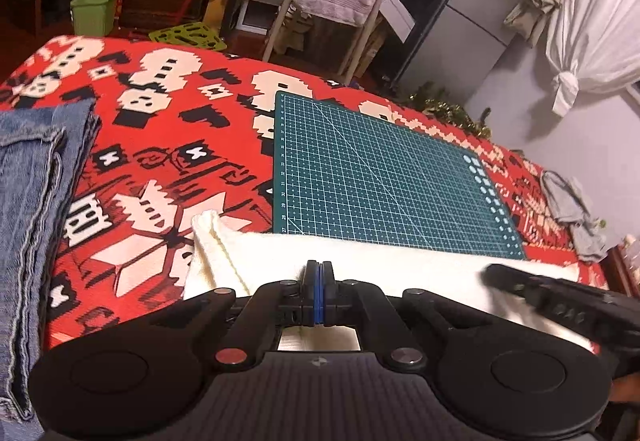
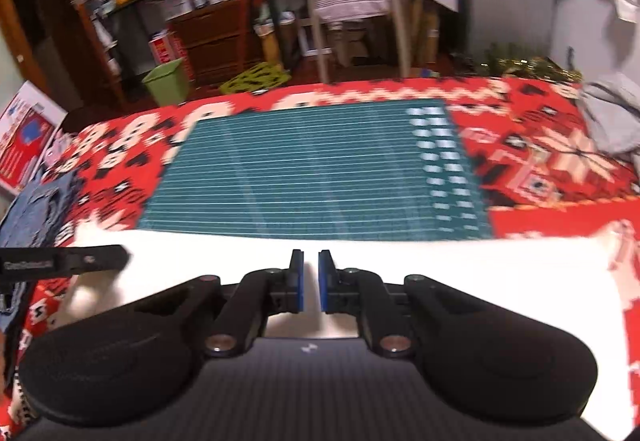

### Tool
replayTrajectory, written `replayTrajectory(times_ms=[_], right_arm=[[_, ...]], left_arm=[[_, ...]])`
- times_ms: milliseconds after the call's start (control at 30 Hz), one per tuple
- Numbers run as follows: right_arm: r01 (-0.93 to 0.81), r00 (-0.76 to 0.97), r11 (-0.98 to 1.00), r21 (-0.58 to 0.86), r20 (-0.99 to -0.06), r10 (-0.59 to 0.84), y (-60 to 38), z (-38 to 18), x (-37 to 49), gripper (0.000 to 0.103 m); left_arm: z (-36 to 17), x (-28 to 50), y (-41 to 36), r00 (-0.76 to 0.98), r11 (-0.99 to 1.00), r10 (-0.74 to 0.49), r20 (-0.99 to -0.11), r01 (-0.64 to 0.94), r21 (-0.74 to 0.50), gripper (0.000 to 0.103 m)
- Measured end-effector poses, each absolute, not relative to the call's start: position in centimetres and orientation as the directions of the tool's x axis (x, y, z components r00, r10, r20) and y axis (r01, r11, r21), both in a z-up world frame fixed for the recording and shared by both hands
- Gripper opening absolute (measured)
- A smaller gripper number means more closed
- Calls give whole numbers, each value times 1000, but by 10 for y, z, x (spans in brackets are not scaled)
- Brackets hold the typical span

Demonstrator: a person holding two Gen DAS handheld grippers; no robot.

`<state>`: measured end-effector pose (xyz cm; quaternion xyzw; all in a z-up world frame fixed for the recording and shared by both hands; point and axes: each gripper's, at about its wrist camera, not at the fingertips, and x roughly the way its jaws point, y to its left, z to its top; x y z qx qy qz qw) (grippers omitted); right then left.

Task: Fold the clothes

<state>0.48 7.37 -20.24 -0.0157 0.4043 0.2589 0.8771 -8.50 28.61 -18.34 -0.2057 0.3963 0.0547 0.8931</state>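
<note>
1. Your left gripper (image 1: 319, 264) has its blue-padded jaws pressed together with no gap showing. It sits over the white garment (image 1: 352, 253), but you cannot tell from its own view whether any cloth is pinched between the pads.
2. Your right gripper (image 2: 310, 256) has its jaws a narrow gap apart, with nothing between them. It hovers over the same white garment (image 2: 420, 273), and its view is blurred.
3. The white garment lies straight under and ahead of both grippers, spread sideways across the near part of the red patterned cloth (image 1: 168, 145). Its far edge overlaps the near edge of the green cutting mat (image 1: 380, 177).
4. In the left wrist view, the garment's hemmed end (image 1: 216, 245) lies to the left of your left gripper, and your right gripper's arm comes in low from the right, above the cloth.
5. In the right wrist view, a black finger of your left gripper (image 2: 92, 259) reaches in from the left, over the garment's left part.
6. Folded blue jeans (image 1: 28, 209) lie well to the left of your left gripper, apart from the white garment.
7. A grey garment (image 1: 576, 209) lies far to the right, beyond the mat, near the edge of the red cloth.
</note>
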Motion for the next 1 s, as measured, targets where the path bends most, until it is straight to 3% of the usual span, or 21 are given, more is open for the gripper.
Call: replayTrajectory(times_ms=[400,900,1000], right_arm=[[-209,649,963,173,-712,268,-58,-204,40,6],[-232,662,959,161,-697,277,-61,-203,50,9],[-207,666,966,156,-700,256,-72,-205,56,4]], left_arm=[[-181,-79,275,662,926,1,-749,-284,-250,1],[-175,-73,280,662,922,28,-749,-307,-236,1],[-179,-75,290,648,912,69,-758,-348,-215,2]])
